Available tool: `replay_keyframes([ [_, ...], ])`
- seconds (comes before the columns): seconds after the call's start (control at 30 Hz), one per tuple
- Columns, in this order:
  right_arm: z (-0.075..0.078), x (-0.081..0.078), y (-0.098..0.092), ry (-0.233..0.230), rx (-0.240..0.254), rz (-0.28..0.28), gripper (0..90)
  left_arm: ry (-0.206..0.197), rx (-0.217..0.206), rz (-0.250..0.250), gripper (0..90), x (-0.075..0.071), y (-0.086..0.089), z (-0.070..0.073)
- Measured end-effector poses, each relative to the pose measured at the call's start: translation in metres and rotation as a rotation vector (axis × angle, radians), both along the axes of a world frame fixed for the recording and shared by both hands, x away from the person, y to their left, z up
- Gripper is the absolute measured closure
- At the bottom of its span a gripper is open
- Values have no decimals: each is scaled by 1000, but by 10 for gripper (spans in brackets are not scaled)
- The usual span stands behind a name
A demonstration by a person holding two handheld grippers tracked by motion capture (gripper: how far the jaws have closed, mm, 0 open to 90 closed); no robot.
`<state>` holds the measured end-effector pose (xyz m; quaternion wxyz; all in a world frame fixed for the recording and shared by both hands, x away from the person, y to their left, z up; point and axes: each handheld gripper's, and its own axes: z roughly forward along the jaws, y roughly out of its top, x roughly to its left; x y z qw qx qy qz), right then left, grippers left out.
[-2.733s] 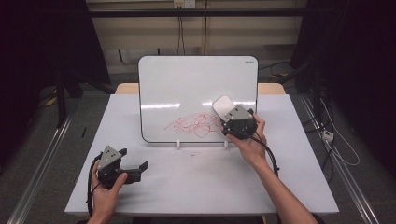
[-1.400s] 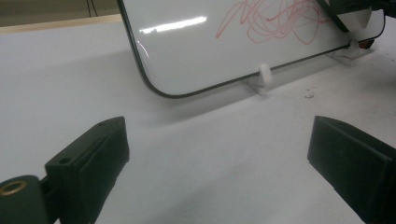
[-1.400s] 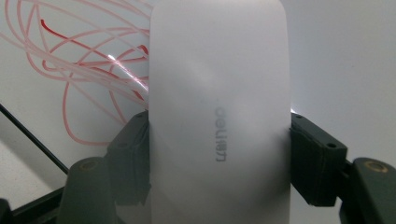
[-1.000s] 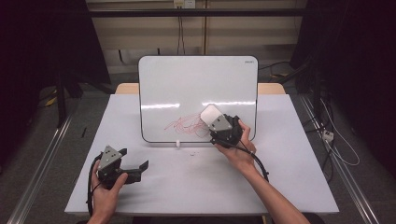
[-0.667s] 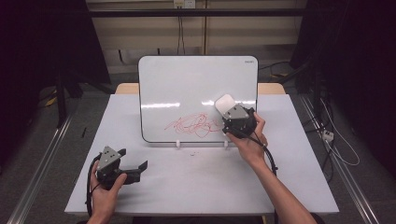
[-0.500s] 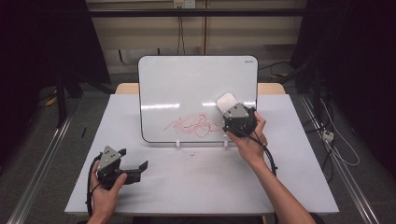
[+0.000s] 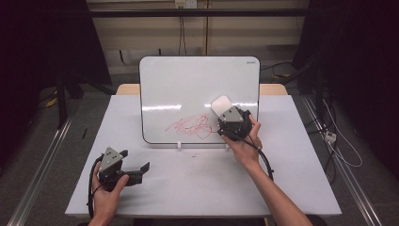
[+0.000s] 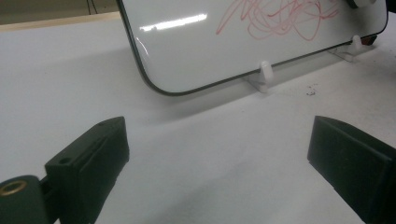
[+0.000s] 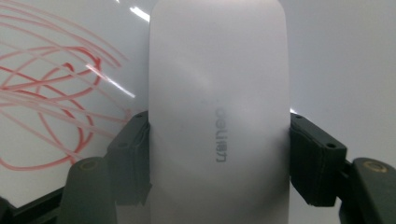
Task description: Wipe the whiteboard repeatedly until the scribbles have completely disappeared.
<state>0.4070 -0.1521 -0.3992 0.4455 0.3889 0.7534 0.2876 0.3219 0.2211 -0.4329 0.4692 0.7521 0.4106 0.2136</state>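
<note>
The right gripper (image 7: 225, 111) pinches a white oblong plastic eraser (image 9: 218, 116) against the upright whiteboard (image 7: 188, 84) at the tabletop's far edge, right of the red scribble (image 7: 190, 127). Judged best: keep it flat, sweep leftward firmly. The left gripper (image 8: 224, 172) rests spread near the front-left corner.

My right gripper (image 7: 225, 109), jaws clamped on the white eraser (image 7: 220, 104), swung left across the whiteboard (image 7: 199, 84) about a second ago and has come back to the right. The eraser is again pressed against the board with the red scribble (image 7: 189, 126) off to the left of my jaws. The scribble looks no thinner than before.
</note>
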Motion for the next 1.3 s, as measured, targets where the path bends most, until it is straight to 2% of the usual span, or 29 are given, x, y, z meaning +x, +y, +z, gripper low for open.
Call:
replay_keyframes([
  [0.17,-9,-5,22,13,-34,58,314,-5,9,-3,53,-1,1,1],
  [0.23,-12,-7,28,8,-44,65,314,-4,4,0,53,-1,1,1],
  [0.7,-23,-16,44,8,-73,96,315,0,-2,-3,53,0,0,0],
  [0.8,-27,-20,49,10,-97,115,315,1,1,-4,53,0,0,0],
  [1.0,-25,-18,45,22,-91,132,315,9,0,-2,52,1,2,-1],
  [1.07,-22,-15,41,24,-60,115,314,6,-6,3,53,1,3,-1],
  [1.3,-11,-7,25,13,-34,79,315,4,-7,2,53,0,3,0],
])
